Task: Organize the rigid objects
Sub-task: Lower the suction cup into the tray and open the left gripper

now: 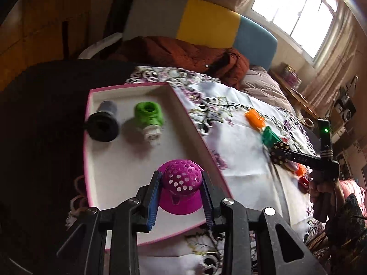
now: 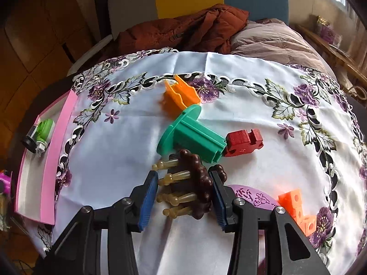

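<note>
Gripping a magenta perforated dome [image 1: 182, 184], the left claw [image 1: 181, 194] hangs over the pink tray [image 1: 128, 160]'s near end. The right claw [image 2: 183, 194] stands apart around a brown pegged piece [image 2: 197, 183] on the desk [image 2: 114, 160], pegs pointing left toward the tray, which lies well to its left.

Daylight from window [image 1: 296, 11] upper right, blown out w/ glare. White cloth [image 2: 128, 151] bright; left side and wood cabinets [image 1: 34, 23] dim. Soft shadows under objects. Strong fisheye bending, dark vignette at corners. Left wrist view slightly motion-blurred; right wrist view sharper, near parts soft.
</note>
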`<state>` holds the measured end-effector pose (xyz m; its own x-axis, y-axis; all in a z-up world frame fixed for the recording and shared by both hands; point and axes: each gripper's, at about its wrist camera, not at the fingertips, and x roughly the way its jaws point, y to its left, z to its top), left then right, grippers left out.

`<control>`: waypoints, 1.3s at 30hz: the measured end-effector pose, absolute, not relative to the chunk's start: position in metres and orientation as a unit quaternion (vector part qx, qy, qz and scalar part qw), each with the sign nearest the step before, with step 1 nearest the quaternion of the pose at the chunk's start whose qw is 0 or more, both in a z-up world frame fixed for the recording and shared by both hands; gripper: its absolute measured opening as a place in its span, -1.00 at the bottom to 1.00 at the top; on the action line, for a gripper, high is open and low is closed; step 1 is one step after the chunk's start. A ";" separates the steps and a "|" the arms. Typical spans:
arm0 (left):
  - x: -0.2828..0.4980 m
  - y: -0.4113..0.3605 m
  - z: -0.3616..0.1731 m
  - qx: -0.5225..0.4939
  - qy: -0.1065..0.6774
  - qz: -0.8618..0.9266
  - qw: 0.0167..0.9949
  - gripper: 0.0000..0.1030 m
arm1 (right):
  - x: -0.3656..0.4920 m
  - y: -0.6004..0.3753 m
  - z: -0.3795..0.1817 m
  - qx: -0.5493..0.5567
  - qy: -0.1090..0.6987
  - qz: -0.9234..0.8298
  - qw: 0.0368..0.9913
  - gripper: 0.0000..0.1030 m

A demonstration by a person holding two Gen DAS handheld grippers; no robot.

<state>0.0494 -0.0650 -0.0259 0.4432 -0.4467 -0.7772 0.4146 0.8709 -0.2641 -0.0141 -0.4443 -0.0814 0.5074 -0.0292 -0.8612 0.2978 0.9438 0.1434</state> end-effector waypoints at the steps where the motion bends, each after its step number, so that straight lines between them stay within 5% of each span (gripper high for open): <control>1: 0.053 -0.054 -0.028 -0.025 0.465 -0.241 0.852 -0.37 | -0.014 -0.443 -0.081 0.133 0.487 -0.099 0.858 -0.12; 8: 0.071 -0.018 -0.040 -0.046 0.473 -0.199 0.857 -0.37 | -0.013 -0.439 -0.081 0.116 0.486 -0.105 0.860 -0.12; 39: 0.165 -0.097 -0.091 0.046 0.490 -0.168 0.854 -0.37 | -0.010 -0.433 -0.081 0.073 0.485 -0.118 0.864 -0.12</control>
